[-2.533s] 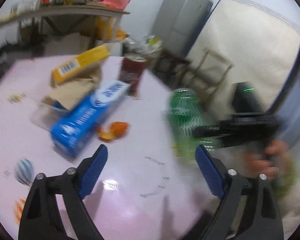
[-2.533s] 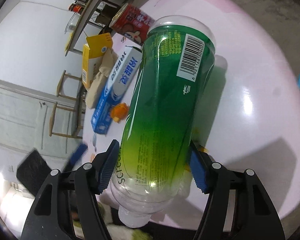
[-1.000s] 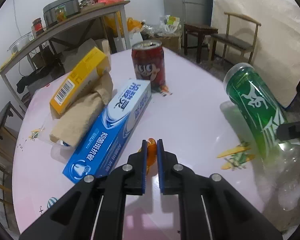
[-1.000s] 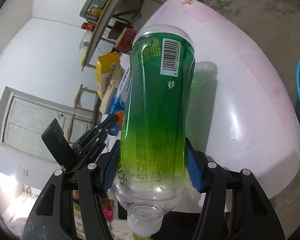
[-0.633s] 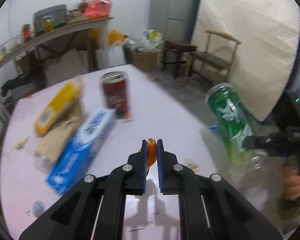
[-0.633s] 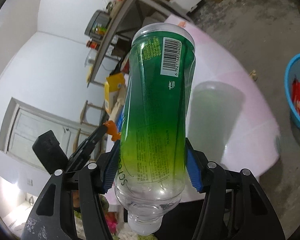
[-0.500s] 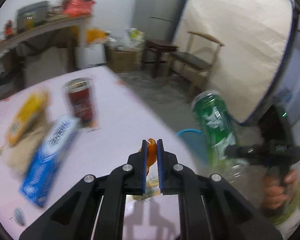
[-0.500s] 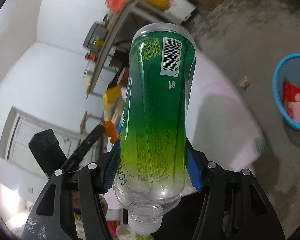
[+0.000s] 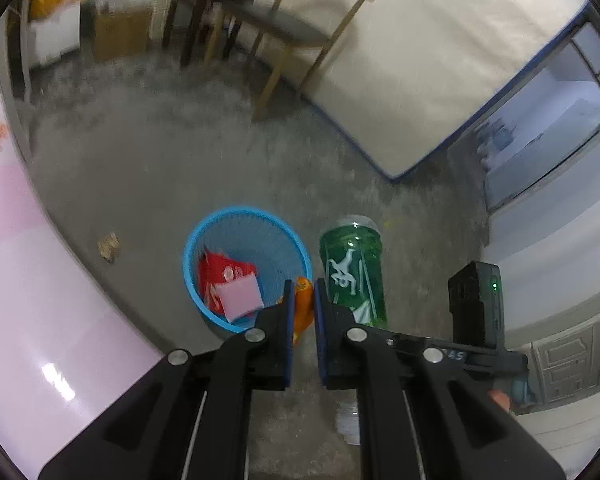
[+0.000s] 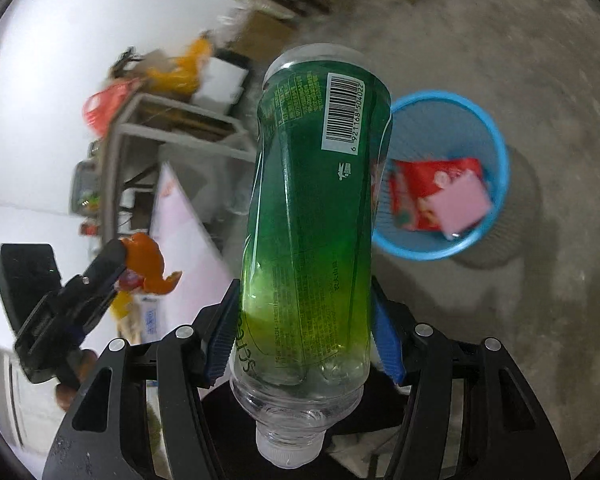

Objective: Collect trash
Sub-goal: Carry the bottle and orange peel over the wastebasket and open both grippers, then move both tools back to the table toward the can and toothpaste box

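My left gripper (image 9: pixel 301 292) is shut on a piece of orange peel (image 9: pixel 302 304) and holds it in the air by the near rim of a blue trash basket (image 9: pixel 204 240) on the floor. The peel (image 10: pixel 146 258) also shows in the right wrist view, left of the bottle. My right gripper (image 10: pixel 304 328) is shut on a green plastic bottle (image 10: pixel 316 208), cap end toward the camera, held in the air just left of the basket (image 10: pixel 496 148). In the left wrist view the bottle (image 9: pixel 352 272) is right of the basket. The basket holds a red wrapper (image 9: pixel 216 276) and a pink paper (image 9: pixel 240 300).
The pink table's edge (image 9: pixel 28 300) curves along the left. A scrap (image 9: pixel 109 245) lies on the grey floor. A wooden chair (image 9: pixel 292 32) and a mattress (image 9: pixel 440 60) stand beyond the basket. A cluttered shelf (image 10: pixel 172 120) stands by the wall.
Both grippers have swung from the table out over the floor. The left gripper closed on the orange peel and carried it to the basket. The bottle stays gripped in the right gripper.
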Action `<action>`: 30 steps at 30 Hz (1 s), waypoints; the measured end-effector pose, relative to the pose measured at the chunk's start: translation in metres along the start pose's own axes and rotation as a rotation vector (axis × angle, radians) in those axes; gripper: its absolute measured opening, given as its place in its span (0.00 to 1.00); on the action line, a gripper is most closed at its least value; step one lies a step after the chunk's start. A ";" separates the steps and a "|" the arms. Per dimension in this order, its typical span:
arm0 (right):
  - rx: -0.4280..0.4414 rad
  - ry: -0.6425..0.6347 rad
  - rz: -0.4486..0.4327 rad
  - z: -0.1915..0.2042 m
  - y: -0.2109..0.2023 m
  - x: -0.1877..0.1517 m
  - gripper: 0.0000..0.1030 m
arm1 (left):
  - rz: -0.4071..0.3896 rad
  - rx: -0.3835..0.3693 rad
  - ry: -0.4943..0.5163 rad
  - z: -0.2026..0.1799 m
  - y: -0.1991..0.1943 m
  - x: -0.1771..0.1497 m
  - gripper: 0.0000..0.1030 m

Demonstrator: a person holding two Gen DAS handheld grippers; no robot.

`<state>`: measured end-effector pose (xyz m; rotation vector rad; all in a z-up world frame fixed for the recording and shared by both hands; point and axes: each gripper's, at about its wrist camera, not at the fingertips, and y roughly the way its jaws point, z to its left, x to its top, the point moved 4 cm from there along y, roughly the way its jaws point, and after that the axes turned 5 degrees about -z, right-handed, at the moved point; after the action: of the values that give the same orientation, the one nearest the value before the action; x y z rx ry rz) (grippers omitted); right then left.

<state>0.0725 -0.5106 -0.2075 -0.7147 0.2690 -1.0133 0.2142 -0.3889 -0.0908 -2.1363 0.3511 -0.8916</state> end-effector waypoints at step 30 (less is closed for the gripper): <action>-0.249 -0.140 -0.128 -0.005 -0.002 0.013 0.77 | -0.206 0.006 -0.014 0.016 -0.057 -0.015 0.84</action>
<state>0.0757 -0.5239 -0.2084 -1.0351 0.2320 -1.0558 0.2127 -0.3345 -0.0623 -2.2002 0.1223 -0.9912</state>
